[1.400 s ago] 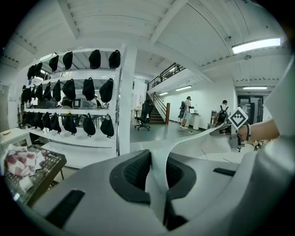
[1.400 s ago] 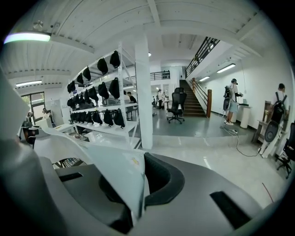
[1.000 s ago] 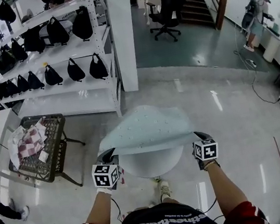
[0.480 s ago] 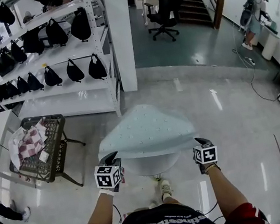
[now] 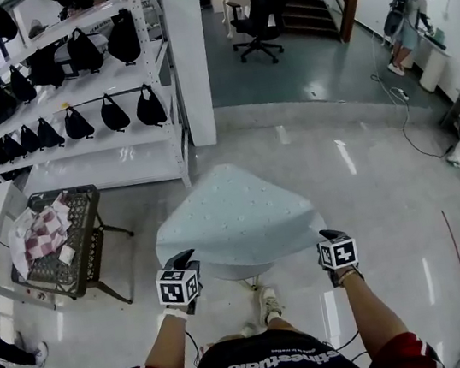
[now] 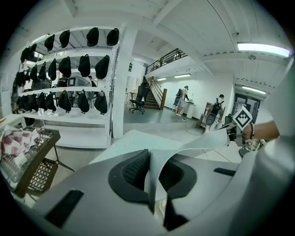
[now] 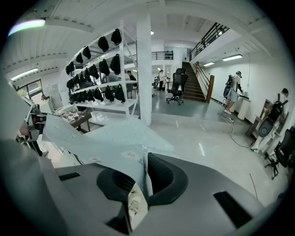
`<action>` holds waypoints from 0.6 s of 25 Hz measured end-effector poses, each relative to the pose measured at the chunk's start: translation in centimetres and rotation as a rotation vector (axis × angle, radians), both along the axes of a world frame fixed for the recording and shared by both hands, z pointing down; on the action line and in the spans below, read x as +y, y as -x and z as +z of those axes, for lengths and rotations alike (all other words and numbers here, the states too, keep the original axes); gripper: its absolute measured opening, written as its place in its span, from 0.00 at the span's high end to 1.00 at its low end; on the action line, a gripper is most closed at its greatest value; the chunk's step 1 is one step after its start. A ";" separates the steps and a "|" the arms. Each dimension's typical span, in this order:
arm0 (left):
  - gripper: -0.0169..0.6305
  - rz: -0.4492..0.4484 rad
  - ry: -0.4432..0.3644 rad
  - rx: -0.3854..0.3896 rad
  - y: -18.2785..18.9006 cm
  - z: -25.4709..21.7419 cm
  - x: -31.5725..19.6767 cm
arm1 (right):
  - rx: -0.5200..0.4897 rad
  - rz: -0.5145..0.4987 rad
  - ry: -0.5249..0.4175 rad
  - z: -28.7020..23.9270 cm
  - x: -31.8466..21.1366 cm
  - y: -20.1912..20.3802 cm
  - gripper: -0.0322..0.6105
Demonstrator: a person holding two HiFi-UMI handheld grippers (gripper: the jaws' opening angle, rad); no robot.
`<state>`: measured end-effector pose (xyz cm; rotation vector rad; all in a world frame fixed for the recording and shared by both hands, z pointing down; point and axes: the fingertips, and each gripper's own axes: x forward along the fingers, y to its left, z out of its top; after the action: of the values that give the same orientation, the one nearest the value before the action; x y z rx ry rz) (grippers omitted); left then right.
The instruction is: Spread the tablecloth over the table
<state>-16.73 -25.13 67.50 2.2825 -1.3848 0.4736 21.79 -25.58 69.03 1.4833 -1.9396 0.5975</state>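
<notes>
The left tongs [image 5: 181, 259] pinch the near left corner of the pale-blue tablecloth [image 5: 235, 213]. The cloth edge stands upright between jaws that have just been easing apart a little. The tablecloth hangs spread above the round white desk [image 5: 231, 271], hiding most of it. The right tongs [image 5: 331, 234] are clenched on the cloth's near right corner.

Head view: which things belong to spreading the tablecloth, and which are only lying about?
Job: tablecloth; table under it.
Lying about: basket with checked cloth; shelves; bags; chair.
</notes>
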 end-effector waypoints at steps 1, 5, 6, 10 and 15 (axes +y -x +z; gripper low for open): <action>0.91 0.003 0.002 0.001 0.0 0.1 0.1 | 0.002 -0.003 0.000 -0.1 0.5 0.0 0.84; 0.91 0.022 0.008 -0.013 -0.2 0.5 0.7 | 0.020 0.004 0.004 0.0 2.5 -0.9 0.84; 0.91 0.025 0.010 -0.014 -0.2 0.5 0.8 | 0.020 0.006 0.004 -0.1 2.9 -1.1 0.84; 0.91 0.020 0.012 -0.003 -0.1 0.4 1.3 | 0.028 0.009 0.011 -0.6 4.5 -1.4 0.83; 0.90 0.001 0.014 -0.021 0.1 0.5 2.0 | 0.021 0.021 0.013 -0.5 5.8 -1.5 0.83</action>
<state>-16.87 -23.09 67.96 2.2737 -1.3861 0.5071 23.27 -19.81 68.53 1.4981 -1.9027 0.6004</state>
